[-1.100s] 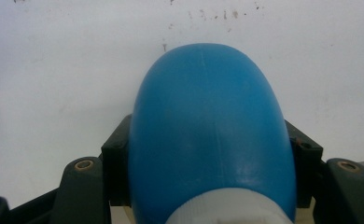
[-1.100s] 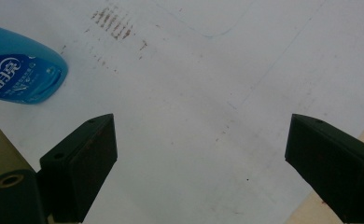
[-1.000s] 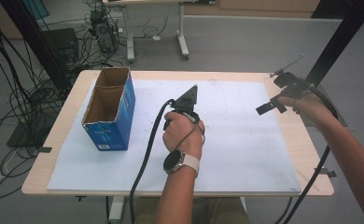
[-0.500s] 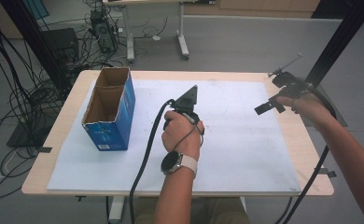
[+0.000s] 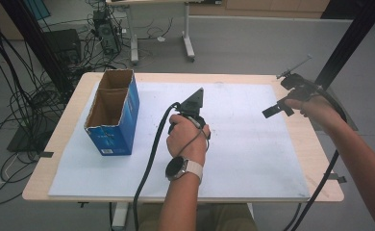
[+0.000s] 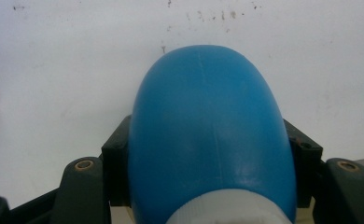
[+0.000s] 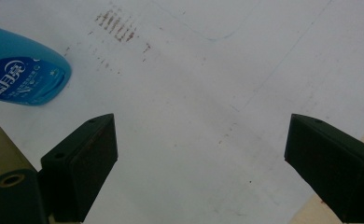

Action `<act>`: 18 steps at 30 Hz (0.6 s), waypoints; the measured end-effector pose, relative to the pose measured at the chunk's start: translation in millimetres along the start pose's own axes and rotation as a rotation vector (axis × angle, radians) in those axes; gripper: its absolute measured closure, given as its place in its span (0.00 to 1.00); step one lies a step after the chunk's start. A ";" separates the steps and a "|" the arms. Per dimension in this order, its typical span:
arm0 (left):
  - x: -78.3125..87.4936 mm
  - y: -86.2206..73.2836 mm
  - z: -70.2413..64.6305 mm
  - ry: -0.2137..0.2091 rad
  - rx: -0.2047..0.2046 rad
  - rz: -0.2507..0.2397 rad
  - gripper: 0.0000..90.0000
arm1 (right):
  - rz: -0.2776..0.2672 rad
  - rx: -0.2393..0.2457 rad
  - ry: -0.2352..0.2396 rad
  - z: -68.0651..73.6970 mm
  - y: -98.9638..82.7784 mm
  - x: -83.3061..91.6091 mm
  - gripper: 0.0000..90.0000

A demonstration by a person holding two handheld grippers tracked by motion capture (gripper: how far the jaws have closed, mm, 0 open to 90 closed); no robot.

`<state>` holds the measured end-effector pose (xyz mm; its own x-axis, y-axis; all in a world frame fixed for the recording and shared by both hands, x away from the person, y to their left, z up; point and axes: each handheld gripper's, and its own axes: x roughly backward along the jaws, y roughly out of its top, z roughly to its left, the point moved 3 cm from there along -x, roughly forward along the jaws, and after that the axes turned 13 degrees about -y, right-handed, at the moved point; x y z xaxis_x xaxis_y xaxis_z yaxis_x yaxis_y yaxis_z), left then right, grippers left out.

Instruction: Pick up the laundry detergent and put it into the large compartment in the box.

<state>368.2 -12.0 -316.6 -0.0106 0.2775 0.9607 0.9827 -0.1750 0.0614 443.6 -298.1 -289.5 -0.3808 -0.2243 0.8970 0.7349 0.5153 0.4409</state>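
- Between the left gripper's (image 6: 203, 186) jaws sits a blue bottle (image 6: 208, 135), its white cap end nearest the camera and its rounded base pointing straight ahead, long axis running along the jaws.
- Both jaws press the bottle's sides, clamped on it above the white mat (image 6: 54, 70) on the desk (image 5: 70, 139).
- Ahead and left of the right gripper's (image 7: 203, 163) jaws lies the same bottle; these jaws stand wide, holding nothing.

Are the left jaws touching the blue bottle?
Touching. The left gripper view shows the left gripper with both jaws pressed against the blue bottle.
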 end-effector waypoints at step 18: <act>0.1 -0.4 0.0 0.001 -0.006 0.005 0.41 | -0.001 0.002 -0.004 0.7 -0.3 1.9 0.10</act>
<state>367.8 -11.9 -316.5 -0.0064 0.2757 0.9612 0.9816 -0.1820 0.0587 442.3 -298.1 -287.9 -0.3833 -0.2217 0.8966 0.7336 0.5167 0.4414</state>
